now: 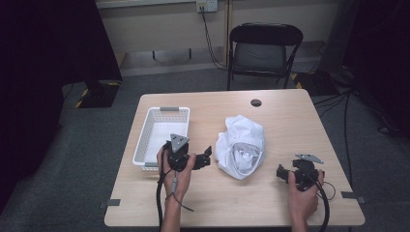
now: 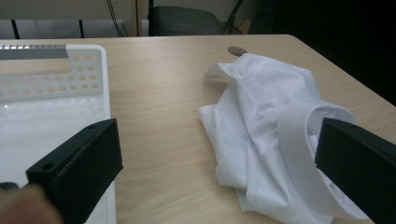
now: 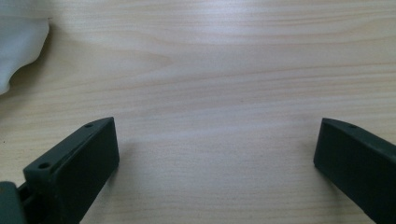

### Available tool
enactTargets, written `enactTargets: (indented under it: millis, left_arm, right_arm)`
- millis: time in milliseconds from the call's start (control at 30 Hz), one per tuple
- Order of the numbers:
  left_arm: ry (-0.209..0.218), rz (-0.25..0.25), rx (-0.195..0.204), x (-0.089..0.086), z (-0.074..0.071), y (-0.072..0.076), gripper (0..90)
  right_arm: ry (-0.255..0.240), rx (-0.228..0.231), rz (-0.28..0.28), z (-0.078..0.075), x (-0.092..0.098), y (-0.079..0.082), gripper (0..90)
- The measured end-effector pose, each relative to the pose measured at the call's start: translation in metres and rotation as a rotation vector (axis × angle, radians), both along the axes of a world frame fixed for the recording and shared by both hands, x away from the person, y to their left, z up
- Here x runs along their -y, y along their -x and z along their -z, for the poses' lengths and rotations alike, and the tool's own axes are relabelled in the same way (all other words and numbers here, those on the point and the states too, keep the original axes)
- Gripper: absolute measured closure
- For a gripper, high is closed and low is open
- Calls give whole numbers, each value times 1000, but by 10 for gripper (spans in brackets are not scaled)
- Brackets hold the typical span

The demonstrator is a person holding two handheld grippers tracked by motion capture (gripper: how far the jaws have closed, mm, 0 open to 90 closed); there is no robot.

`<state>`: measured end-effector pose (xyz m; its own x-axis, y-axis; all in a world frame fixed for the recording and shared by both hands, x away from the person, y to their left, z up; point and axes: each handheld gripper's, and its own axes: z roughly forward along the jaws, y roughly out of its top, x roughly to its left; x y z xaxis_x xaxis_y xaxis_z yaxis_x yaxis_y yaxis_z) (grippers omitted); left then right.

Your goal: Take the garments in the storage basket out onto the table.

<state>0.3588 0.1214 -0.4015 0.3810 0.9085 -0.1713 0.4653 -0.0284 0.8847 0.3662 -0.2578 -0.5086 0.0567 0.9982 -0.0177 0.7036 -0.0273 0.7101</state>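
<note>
The person is lining up for a first grab: the left gripper point(image 1: 205, 157) is hovering with jaws spread wide just beside the crumpled white shirt point(image 1: 241, 145) lying mid-worktop, right of the white basket point(image 1: 162, 130). The right gripper point(image 1: 283, 173), jaws also released, is waiting apart. Next, I'd guess, the left needs to close on the near edge of the cloth.

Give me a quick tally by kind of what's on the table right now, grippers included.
White garment, crumpled: 1
White basket, perforated: 1
Grippers, both with jaws open: 2, the left gripper and the right gripper
Total: 4
</note>
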Motion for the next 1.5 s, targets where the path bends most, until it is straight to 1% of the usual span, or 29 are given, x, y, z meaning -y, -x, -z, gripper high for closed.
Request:
enactTargets:
  millis: [67, 200, 233, 367, 433, 533, 667, 800, 967, 1000, 1167, 1367, 1500]
  left_arm:
    - [11, -10, 4, -5, 0, 5, 3]
    - [15, -18, 12, -9, 0, 10, 3]
    - [15, -26, 16, -13, 0, 12, 3]
    - [15, -44, 18, -19, -1, 14, 3]
    - [30, -61, 21, -26, -1, 18, 3]
    - [27, -70, 21, -29, 0, 20, 2]
    - [39, -86, 14, -36, 5, 26, 3]
    - [41, -95, 6, -41, 7, 29, 3]
    - [36, -119, -3, -49, 12, 36, 3]
    - [41, -124, -4, -51, 13, 38, 3]
    - [53, -144, -5, -58, 18, 43, 3]
    - [52, -174, -4, -68, 20, 47, 3]
    - [58, -182, -10, -76, 24, 50, 3]
  right_arm:
    - [0, 0, 0, 0, 0, 0, 0]
    - [0, 0, 0, 0, 0, 0, 0]
    - [0, 0, 0, 0, 0, 0, 0]
    - [0, 0, 0, 0, 0, 0, 0]
    - [0, 0, 0, 0, 0, 0, 0]
    - [0, 0, 0, 0, 0, 0, 0]
    - [0, 0, 0, 0, 0, 0, 0]
    - [0, 0, 0, 0, 0, 0, 0]
    - [0, 0, 0, 0, 0, 0, 0]
    - [0, 0, 0, 0, 0, 0, 0]
    - [0, 0, 0, 0, 0, 0, 0]
    - [0, 0, 0, 0, 0, 0, 0]
    - [0, 0, 0, 0, 0, 0, 0]
